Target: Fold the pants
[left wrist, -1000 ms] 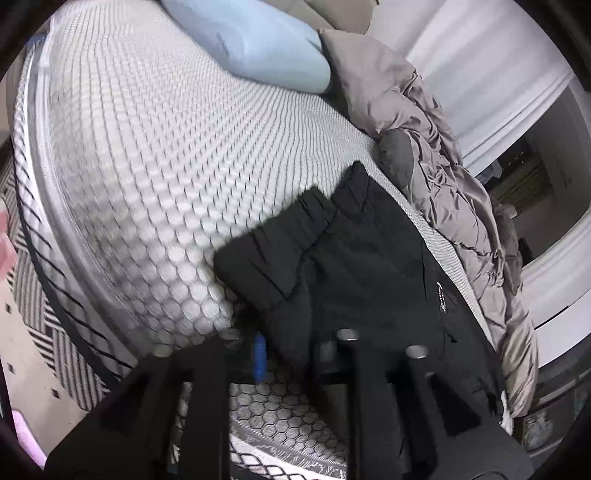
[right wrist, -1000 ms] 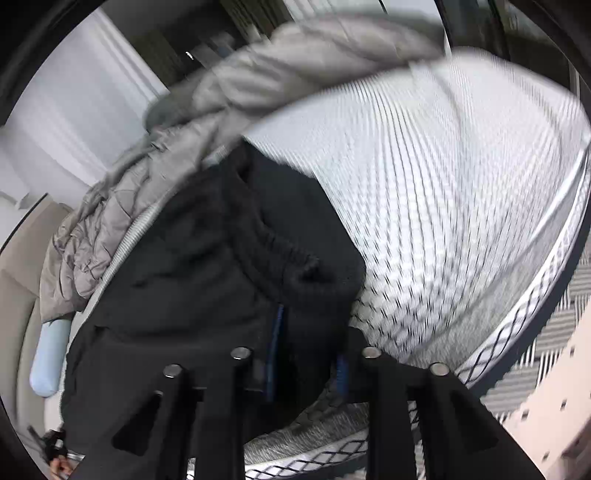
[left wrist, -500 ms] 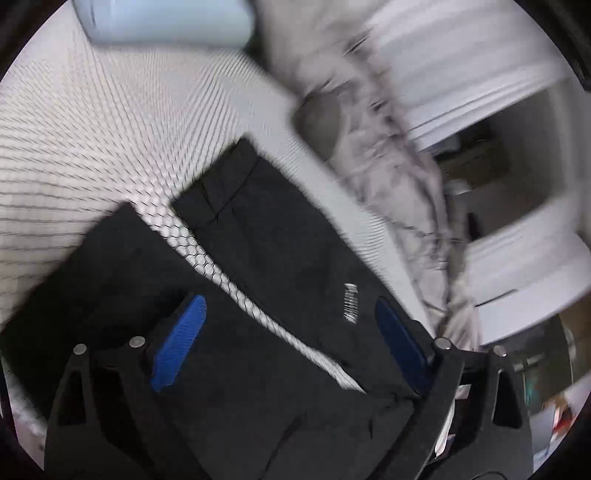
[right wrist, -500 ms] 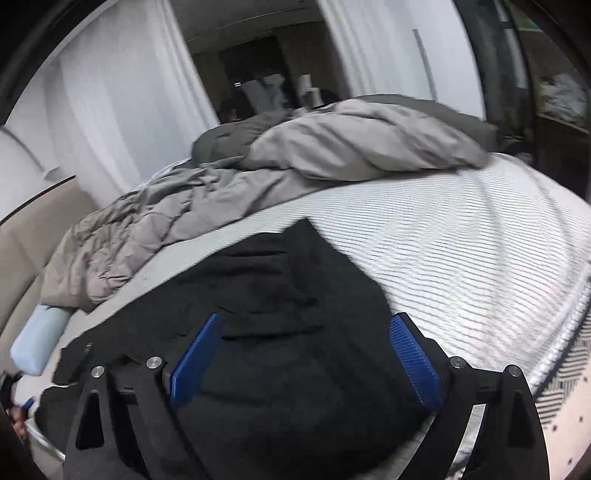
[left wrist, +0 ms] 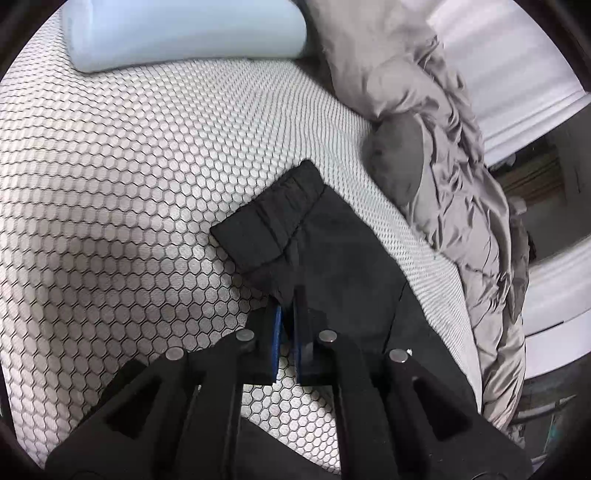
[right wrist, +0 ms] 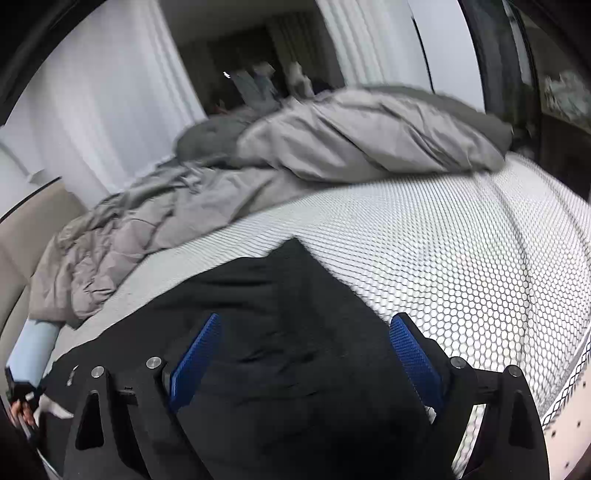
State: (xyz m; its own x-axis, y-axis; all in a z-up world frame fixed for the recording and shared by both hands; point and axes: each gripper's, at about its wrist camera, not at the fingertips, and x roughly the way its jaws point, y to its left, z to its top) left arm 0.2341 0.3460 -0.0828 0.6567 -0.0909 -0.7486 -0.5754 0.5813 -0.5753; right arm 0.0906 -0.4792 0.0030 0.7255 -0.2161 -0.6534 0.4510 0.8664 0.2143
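White mattress cover [left wrist: 129, 184] with a black honeycomb print fills the left wrist view. On it lie one pale blue pillow [left wrist: 184, 29] at the far end, one rumpled grey duvet [left wrist: 454, 177] along the right side, and one pair of black pants [left wrist: 332, 240] in the middle. The left gripper [left wrist: 287, 317] has its two blue-padded fingers drawn almost together, pinching an edge of the pants just below the ribbed waistband; the rest of the garment spreads ahead and to the right of it.

From the right wrist view, the same mattress cover [right wrist: 461, 266] carries the duvet [right wrist: 332, 140] heaped along the far side. The right gripper [right wrist: 306, 332] stands wide apart, its two blue pads [right wrist: 195, 354] bare and holding nothing, while the pants [right wrist: 288, 314] lie flat directly beneath and between them.
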